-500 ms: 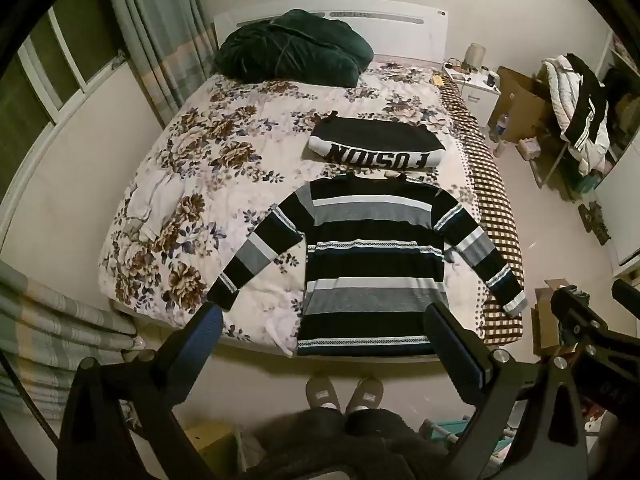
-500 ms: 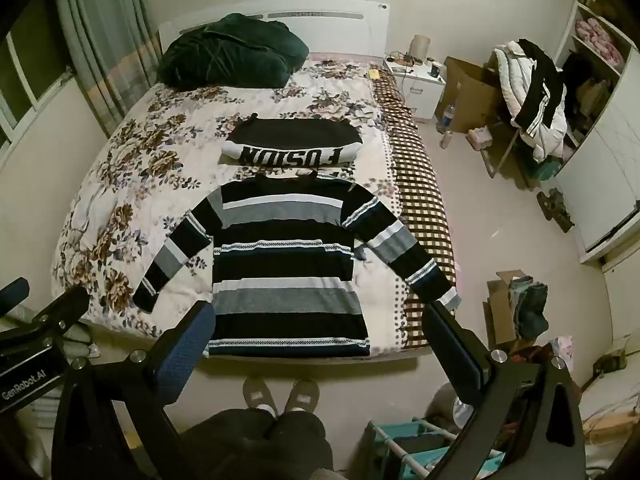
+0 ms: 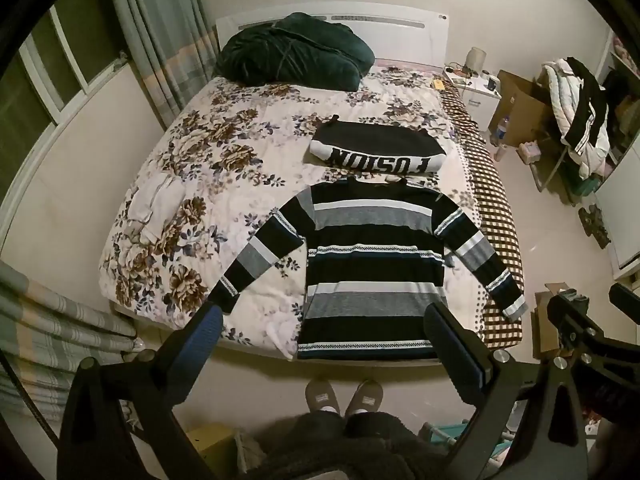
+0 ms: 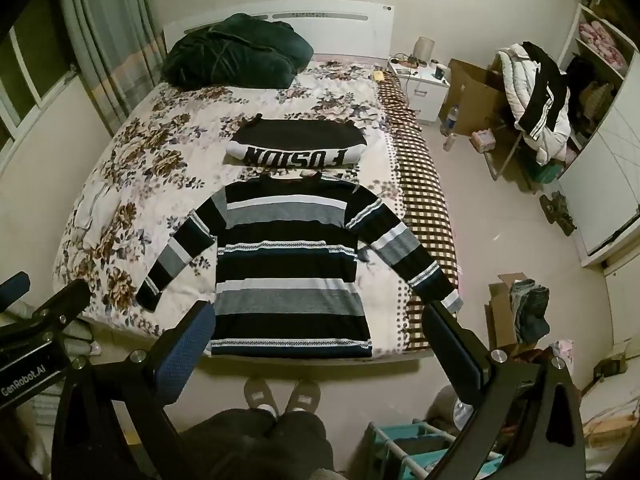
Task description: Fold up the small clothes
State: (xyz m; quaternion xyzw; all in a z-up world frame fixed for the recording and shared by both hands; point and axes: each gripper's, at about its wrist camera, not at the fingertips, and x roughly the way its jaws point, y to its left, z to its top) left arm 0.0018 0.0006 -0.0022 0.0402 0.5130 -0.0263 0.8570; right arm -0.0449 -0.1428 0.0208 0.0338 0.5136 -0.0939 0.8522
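A black, grey and white striped long-sleeved sweater (image 3: pixel 374 264) lies flat, sleeves spread, on the near end of the floral bed (image 3: pixel 208 168); it also shows in the right wrist view (image 4: pixel 286 264). Behind it lies a folded black and white garment (image 3: pixel 376 152) printed "FUSION", seen too in the right wrist view (image 4: pixel 296 146). My left gripper (image 3: pixel 324 344) is open and empty, held above the bed's foot. My right gripper (image 4: pixel 320 340) is open and empty beside it, and shows at the right edge of the left wrist view (image 3: pixel 576 320).
A dark green bundle (image 3: pixel 292 54) lies at the headboard. A checked blanket (image 3: pixel 492 216) runs along the bed's right side. A nightstand (image 4: pixel 420 80), cardboard boxes (image 4: pixel 472 96) and a chair piled with clothes (image 4: pixel 536 96) stand at the right. The person's slippers (image 3: pixel 344 398) are at the bed's foot.
Both grippers have shifted slightly; the sweater and the folded garment have not moved.
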